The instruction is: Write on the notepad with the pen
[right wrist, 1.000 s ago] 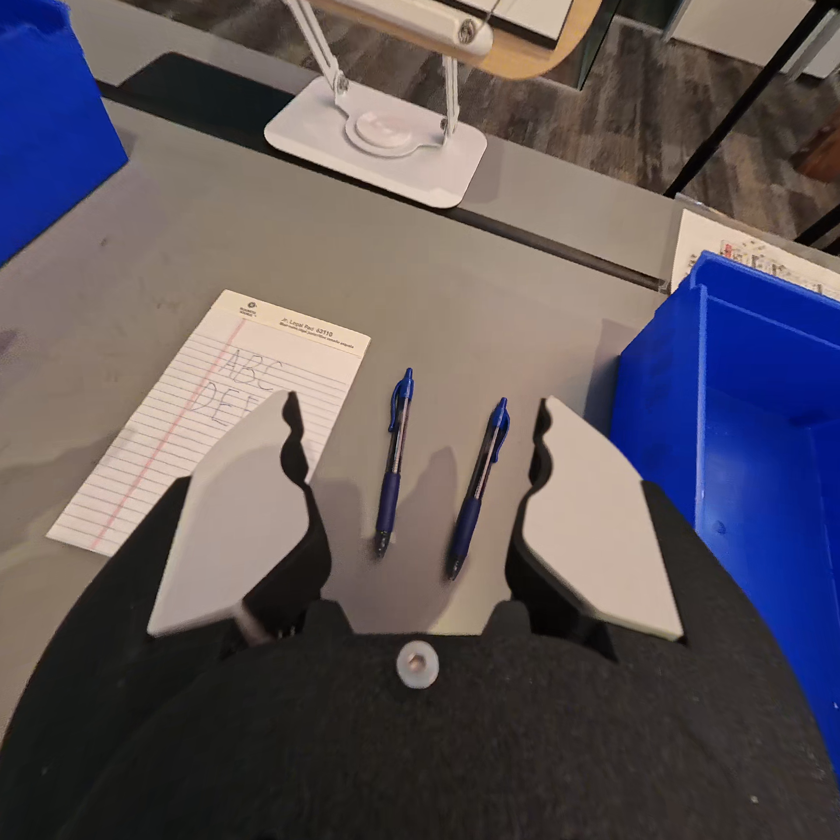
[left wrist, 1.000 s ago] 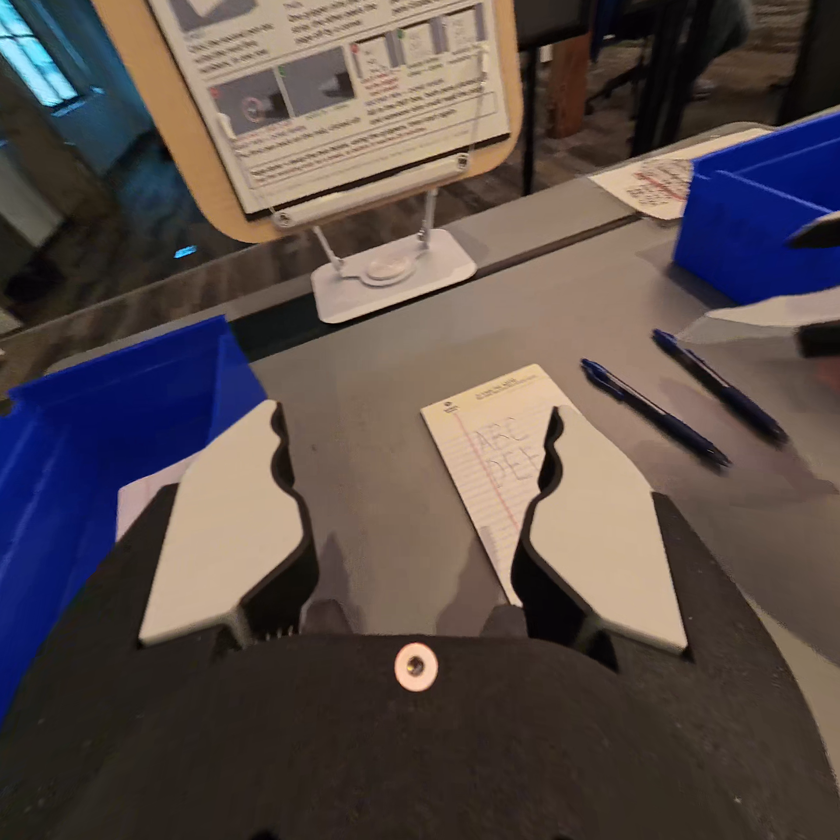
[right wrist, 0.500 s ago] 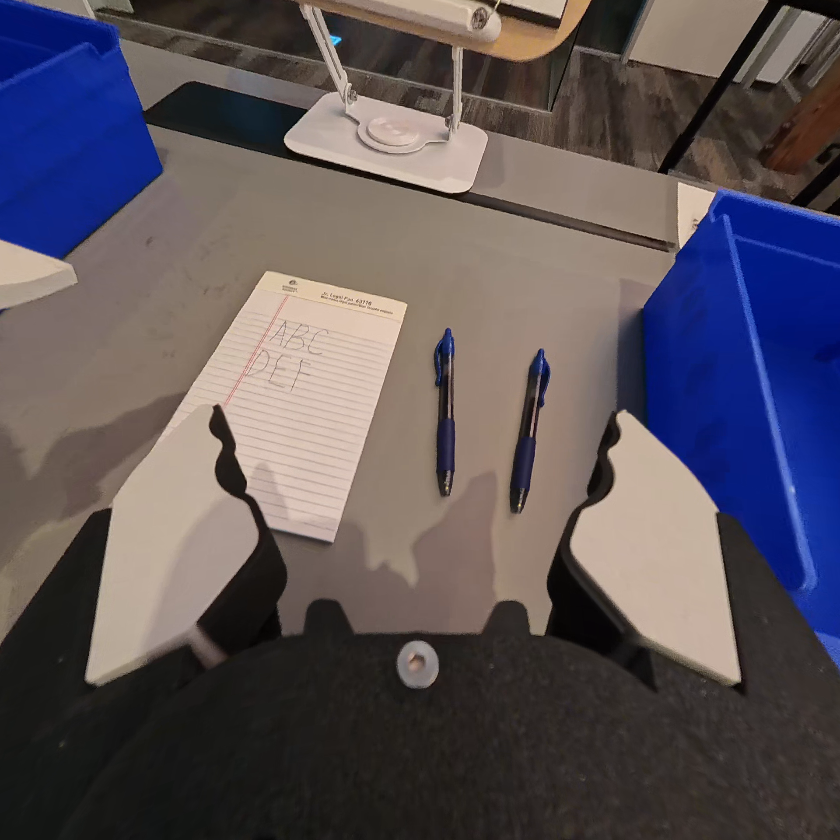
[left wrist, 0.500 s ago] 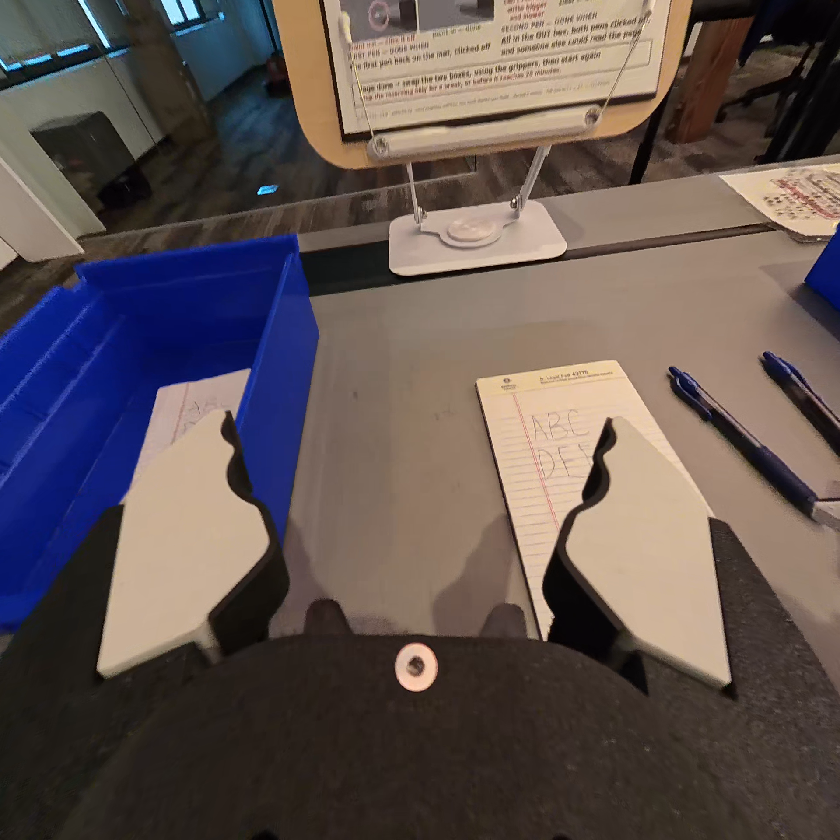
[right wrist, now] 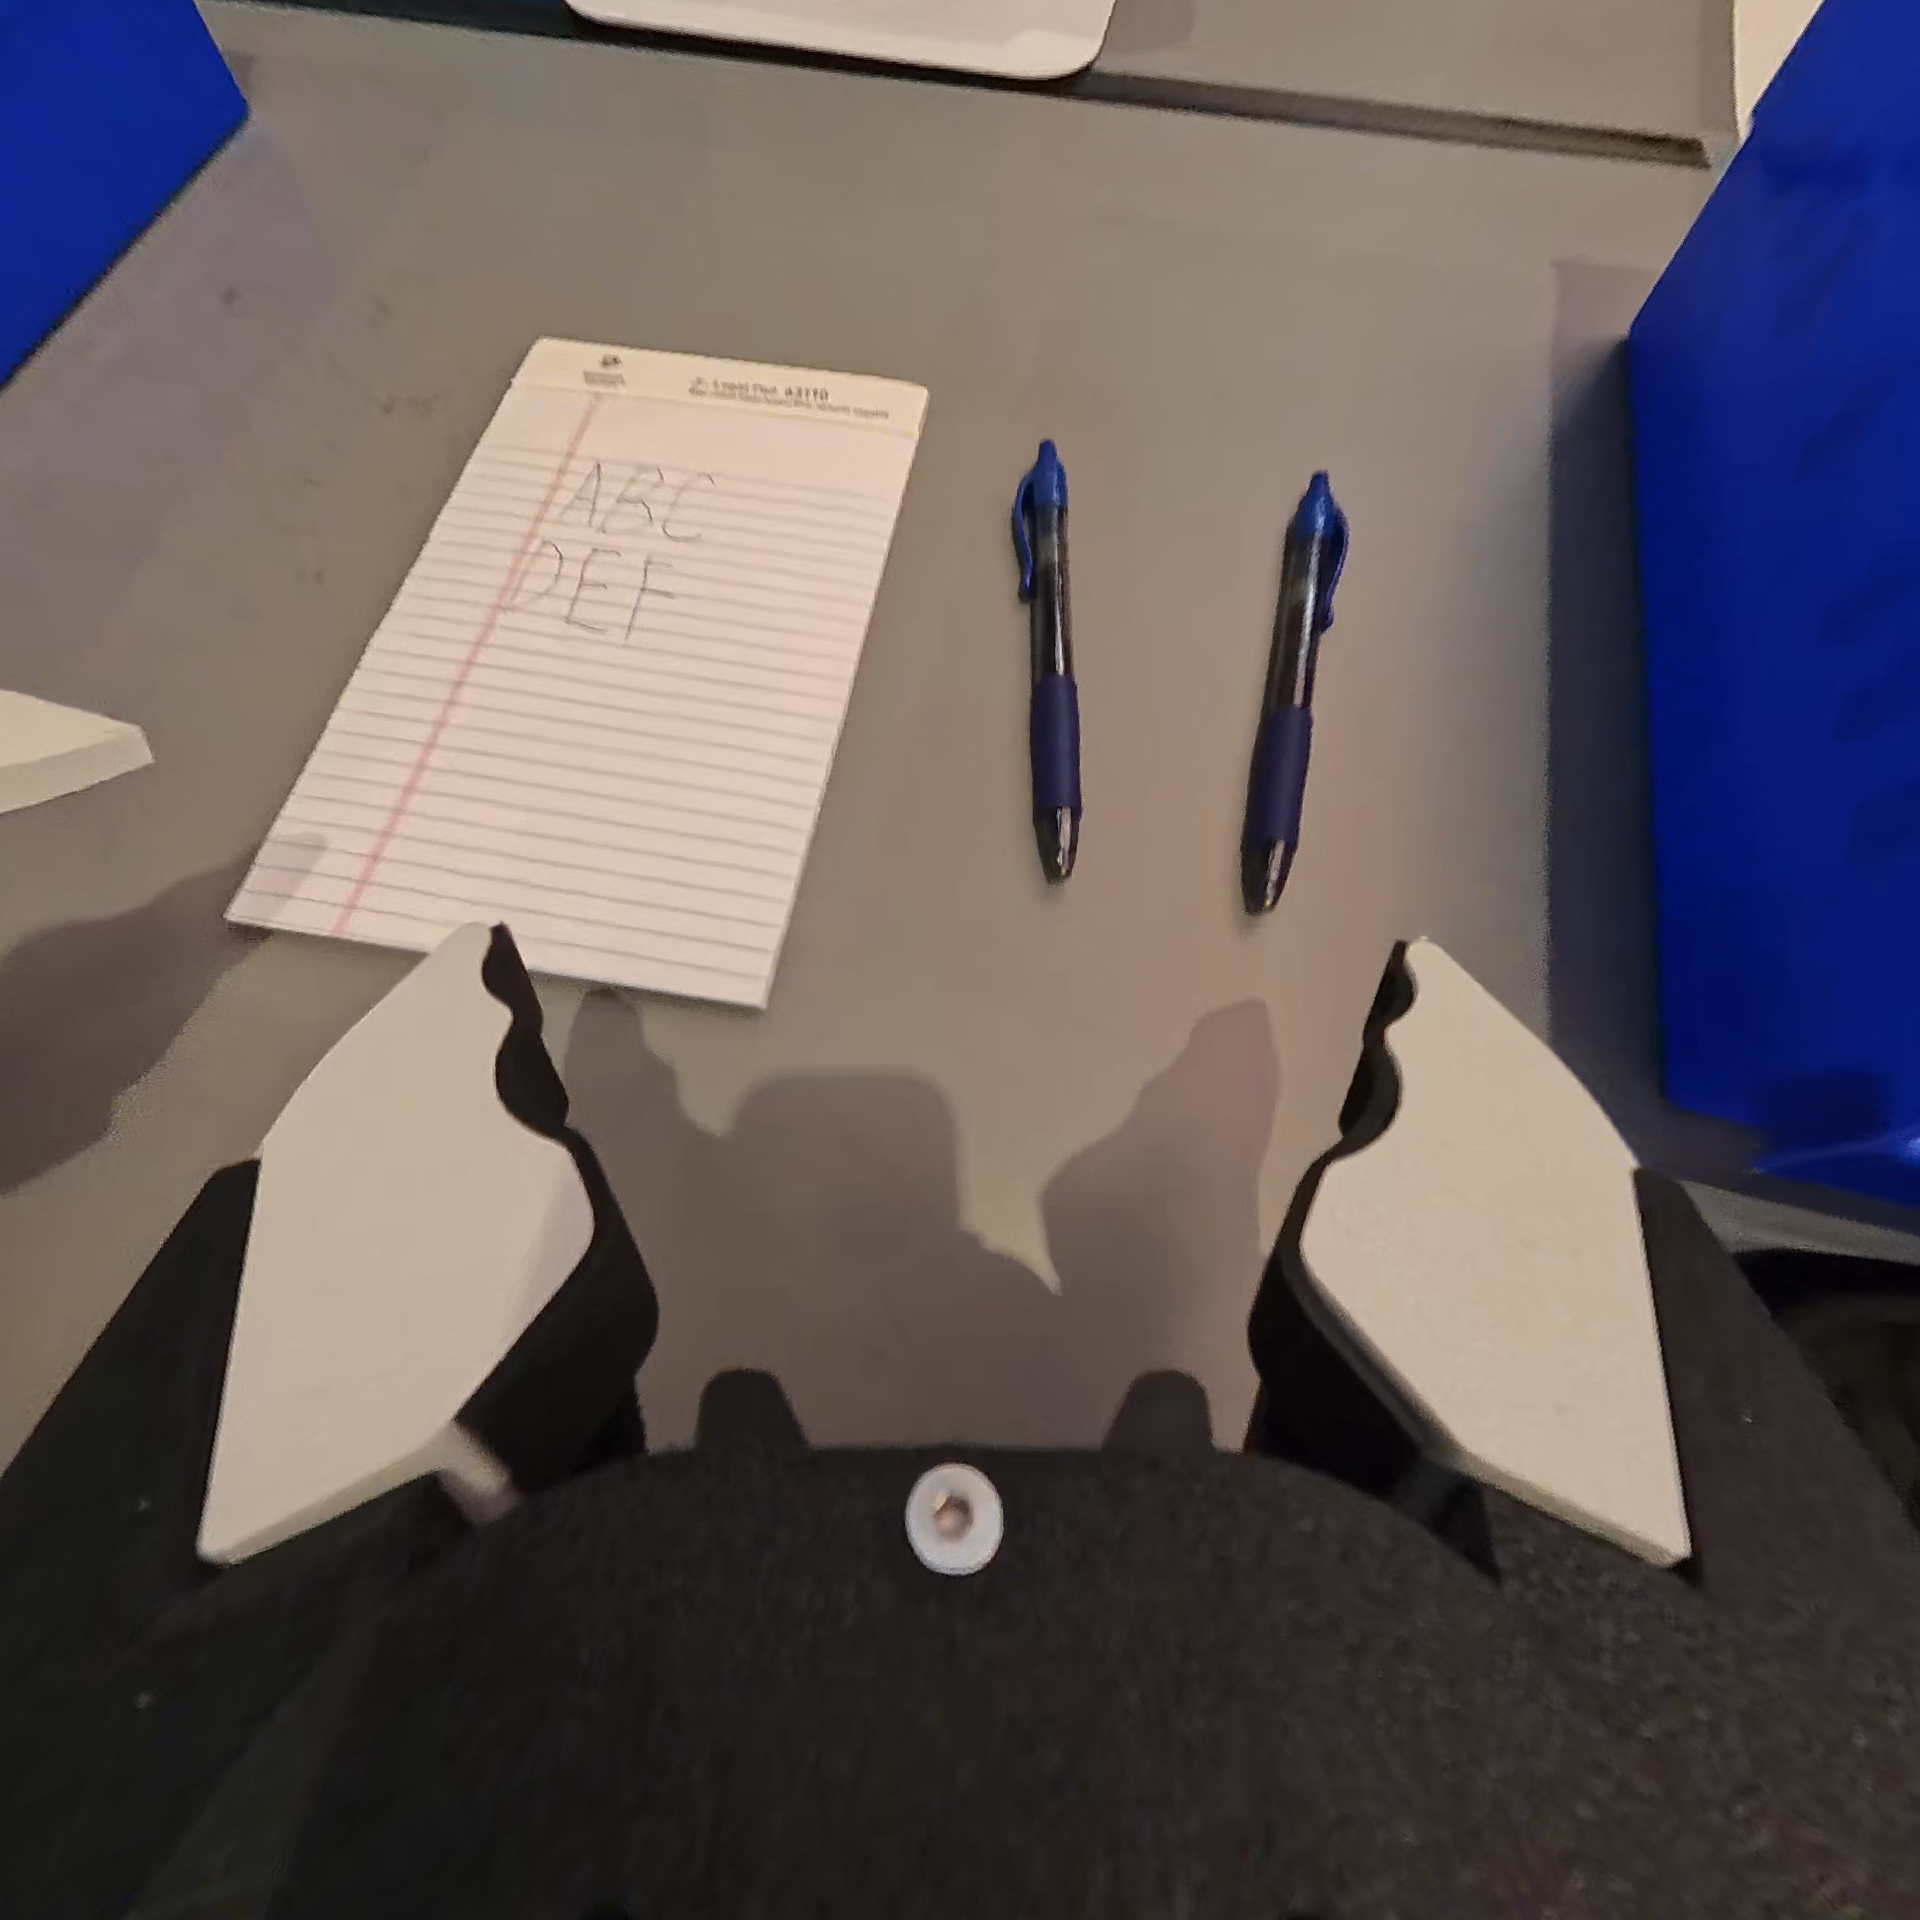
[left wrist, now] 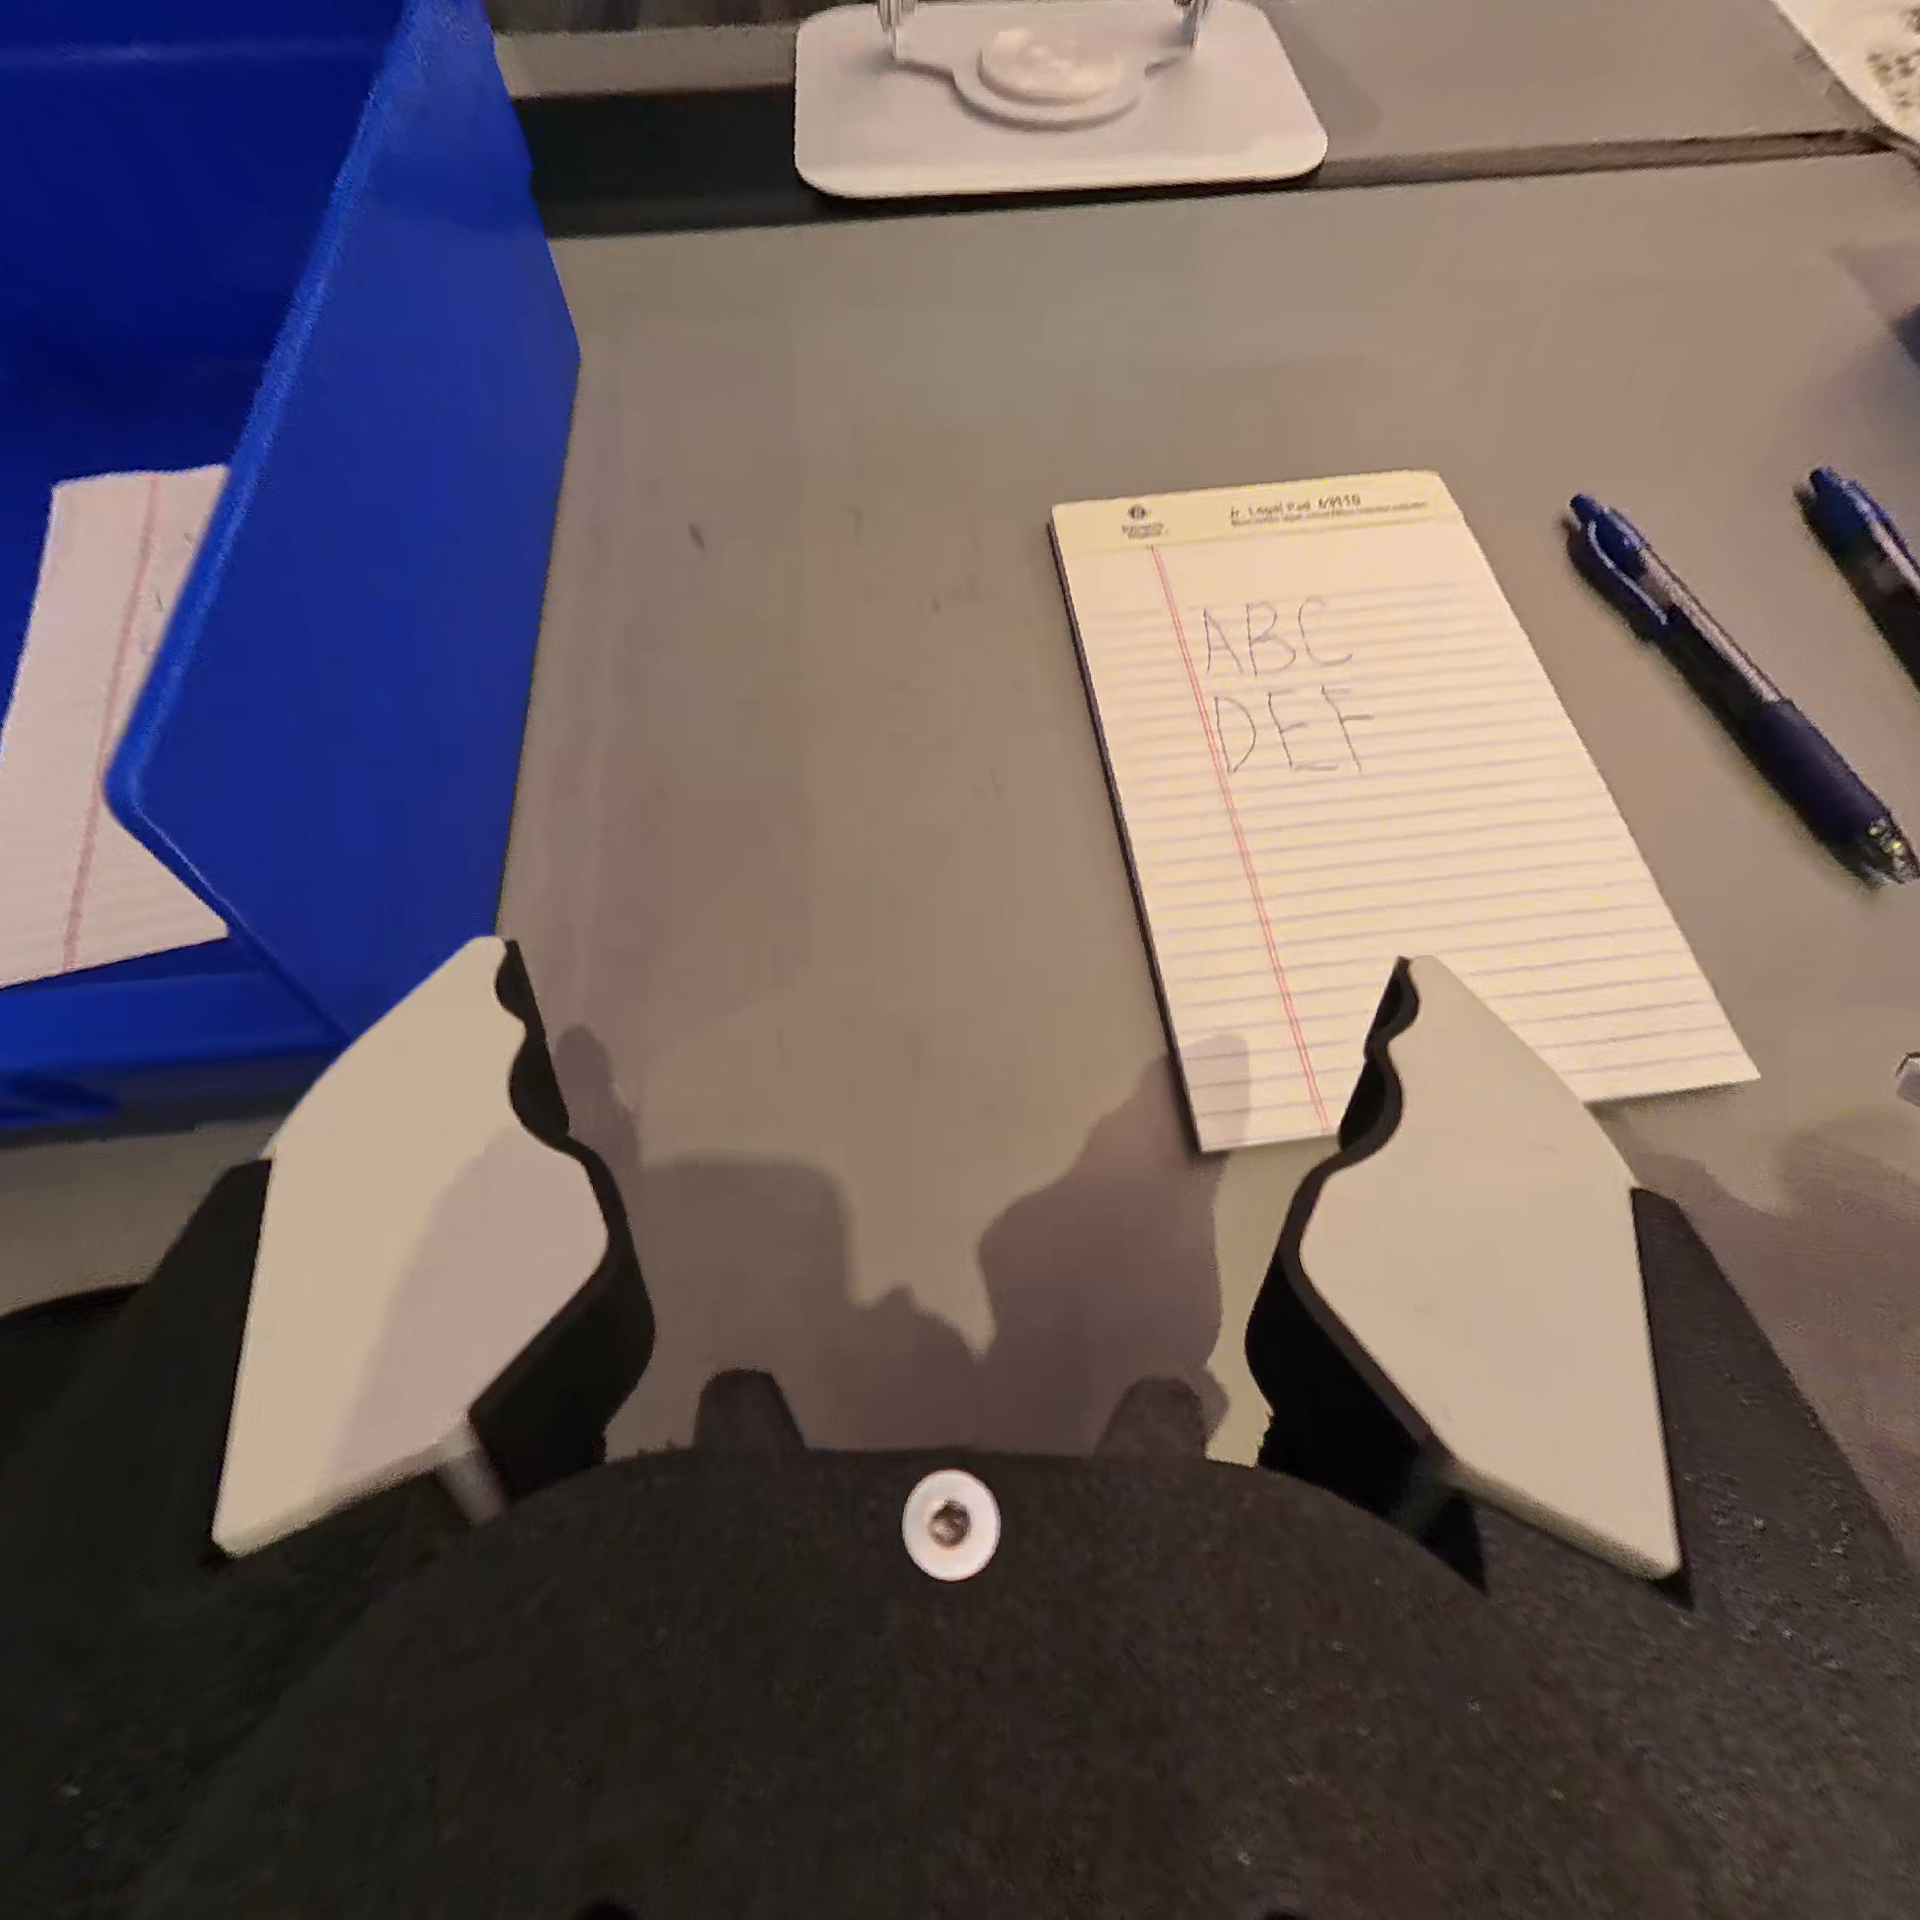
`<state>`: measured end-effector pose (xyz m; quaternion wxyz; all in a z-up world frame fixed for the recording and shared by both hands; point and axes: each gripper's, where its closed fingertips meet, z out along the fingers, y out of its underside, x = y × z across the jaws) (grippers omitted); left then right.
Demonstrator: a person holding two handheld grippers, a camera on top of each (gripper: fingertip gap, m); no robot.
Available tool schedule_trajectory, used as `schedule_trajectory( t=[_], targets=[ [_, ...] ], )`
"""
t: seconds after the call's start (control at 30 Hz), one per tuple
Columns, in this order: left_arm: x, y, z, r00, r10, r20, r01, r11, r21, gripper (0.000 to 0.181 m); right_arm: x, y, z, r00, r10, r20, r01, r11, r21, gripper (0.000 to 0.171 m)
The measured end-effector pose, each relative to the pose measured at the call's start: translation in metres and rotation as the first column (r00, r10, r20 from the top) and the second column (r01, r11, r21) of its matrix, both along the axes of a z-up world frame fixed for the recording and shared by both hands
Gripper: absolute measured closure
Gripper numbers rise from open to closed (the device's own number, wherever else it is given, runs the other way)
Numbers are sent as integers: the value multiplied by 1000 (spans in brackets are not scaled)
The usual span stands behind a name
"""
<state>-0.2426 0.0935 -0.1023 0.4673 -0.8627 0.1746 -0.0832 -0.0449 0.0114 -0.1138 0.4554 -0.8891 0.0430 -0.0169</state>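
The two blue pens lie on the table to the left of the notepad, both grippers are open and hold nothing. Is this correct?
One detail is wrong: the two pens lie to the right of the notepad, not the left, as the right wrist view shows. The rest stands: they rest on the table, and the left gripper and right gripper are open and hold nothing.

The grey table bears a notepad, two pens, blue bins and a stand base.
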Motion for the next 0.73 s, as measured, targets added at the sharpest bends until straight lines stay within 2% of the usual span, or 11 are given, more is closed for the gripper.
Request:
schedule_trajectory(
  t=[0.37, 0.73],
  targets=[
    [-7, -33, -48, 995, -42, -86, 31, 991, -130, 36, 1, -21, -23, 999, -9, 39, 11, 999, -49, 29],
    [8, -43, -62, 995, -54, -88, 31, 969, -244, 36, 9, -24, -46, 999, -45, 17, 47, 987, -155, 29]
  ],
)
